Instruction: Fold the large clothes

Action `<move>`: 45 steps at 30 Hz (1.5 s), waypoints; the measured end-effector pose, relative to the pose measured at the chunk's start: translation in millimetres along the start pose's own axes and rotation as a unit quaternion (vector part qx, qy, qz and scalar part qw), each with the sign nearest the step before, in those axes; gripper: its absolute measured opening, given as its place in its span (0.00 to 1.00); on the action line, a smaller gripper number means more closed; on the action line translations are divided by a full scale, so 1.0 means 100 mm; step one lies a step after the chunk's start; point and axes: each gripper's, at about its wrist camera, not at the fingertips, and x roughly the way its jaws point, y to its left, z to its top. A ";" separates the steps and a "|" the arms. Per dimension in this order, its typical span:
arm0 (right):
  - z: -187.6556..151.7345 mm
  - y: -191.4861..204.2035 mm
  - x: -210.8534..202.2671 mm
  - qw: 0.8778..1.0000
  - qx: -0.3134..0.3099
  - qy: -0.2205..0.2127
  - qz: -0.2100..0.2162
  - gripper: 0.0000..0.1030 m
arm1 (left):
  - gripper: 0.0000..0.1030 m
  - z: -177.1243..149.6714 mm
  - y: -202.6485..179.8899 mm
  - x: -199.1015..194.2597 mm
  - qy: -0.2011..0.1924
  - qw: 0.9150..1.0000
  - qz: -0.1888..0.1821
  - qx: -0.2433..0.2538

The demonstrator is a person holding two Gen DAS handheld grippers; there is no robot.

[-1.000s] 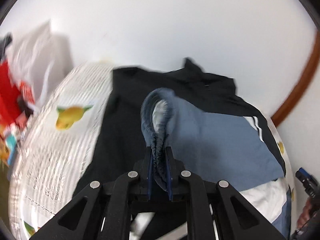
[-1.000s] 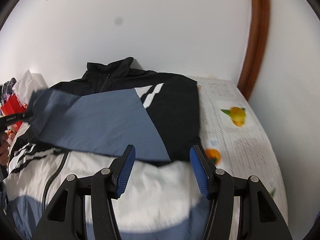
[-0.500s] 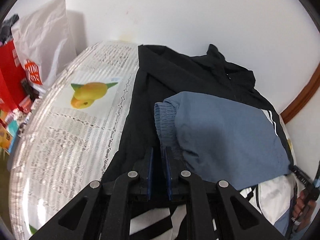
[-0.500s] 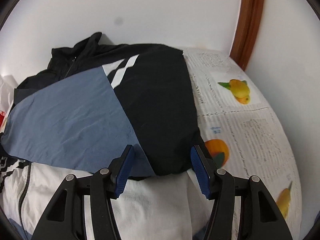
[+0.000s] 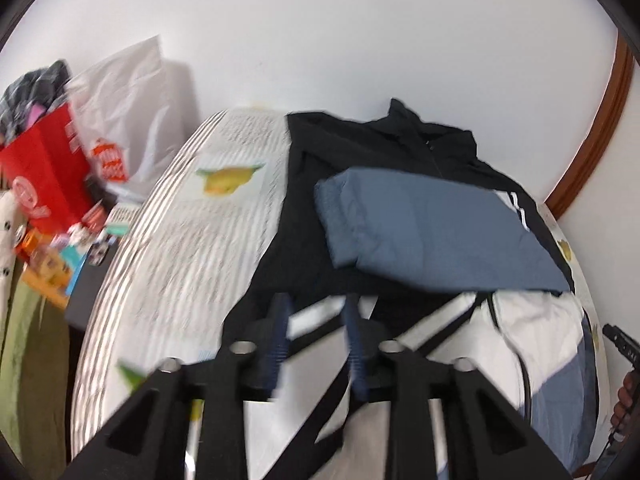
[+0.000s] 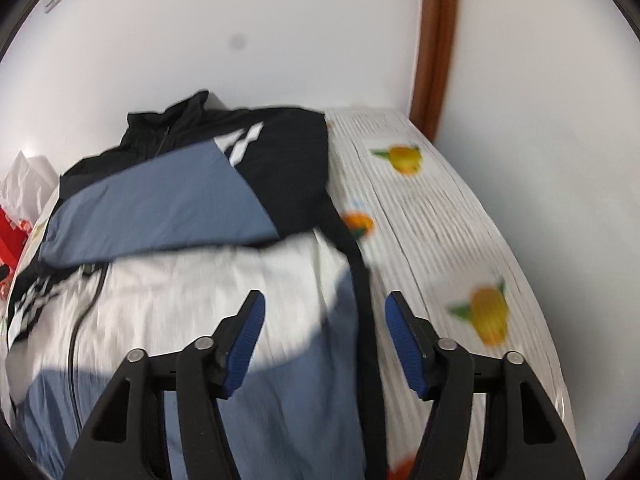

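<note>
Printed tablecloth point(image 6: 440, 216) under jacket point(image 6: 168, 304), white wall behind.
Left gripper point(image 5: 316, 320) and right gripper point(image 6: 324, 320) spread, holding nothing; folded blue sleeve point(image 5: 432, 232) ahead; bare cloth beside jacket's black edge.

The table point(image 5: 192, 256) stands against a white wall and is covered by a white cloth point(image 6: 432, 216) printed with lines of small text and pictures of yellow and orange fruit with green leaves. A jacket point(image 6: 192, 280) lies directly on the cloth, spread flat with its collar toward the wall. Its upper part is black, the middle white, the lower part blue-grey. One blue-grey sleeve point(image 5: 432, 228) is folded across the chest, cuff toward the left edge. The cloth shows bare on both sides of the jacket.
</note>
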 end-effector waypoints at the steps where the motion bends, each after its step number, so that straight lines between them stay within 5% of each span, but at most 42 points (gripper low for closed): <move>1: -0.10 -0.04 -0.04 1.000 -0.001 0.003 -0.002 0.67 | 0.36 -0.08 0.05 -0.04 0.003 1.000 -0.004 -0.003; 11: -0.90 -0.34 -0.19 0.999 0.021 0.026 0.014 0.71 | 0.54 -0.91 0.32 -0.28 0.054 0.998 -0.018 -0.020; 19: -1.26 -0.23 -0.08 0.999 0.007 0.049 0.012 0.71 | 0.56 -1.35 0.19 -0.35 0.056 0.998 -0.001 0.018; 25: -1.40 -0.11 -0.16 1.000 -0.002 0.018 0.001 0.63 | 0.55 -1.52 0.02 -0.39 0.044 0.998 0.021 0.047; 27: -1.42 -0.06 -0.18 1.000 -0.008 0.010 0.000 0.52 | 0.50 -1.54 0.01 -0.40 0.039 0.998 0.028 0.048; 29: -1.42 -0.01 -0.21 1.000 -0.017 0.010 0.002 0.30 | 0.36 -1.54 0.02 -0.41 0.038 0.998 0.022 0.040; 30: -1.41 0.03 -0.22 1.000 -0.023 0.012 0.006 0.10 | 0.32 -1.54 0.02 -0.42 0.039 0.998 0.018 0.035; 31: -1.40 0.06 -0.23 0.999 -0.027 0.016 0.013 0.06 | 0.21 -1.53 0.03 -0.42 0.042 0.999 0.009 0.031; 36: -1.39 0.14 -0.49 0.998 -0.048 -0.020 0.021 0.04 | 0.10 -1.50 0.05 -0.60 0.025 0.999 -0.016 0.024; 45: -1.17 -0.04 -1.53 0.982 -0.017 -0.158 0.099 0.03 | 0.09 -1.22 0.08 -1.43 -0.088 0.993 -0.073 0.043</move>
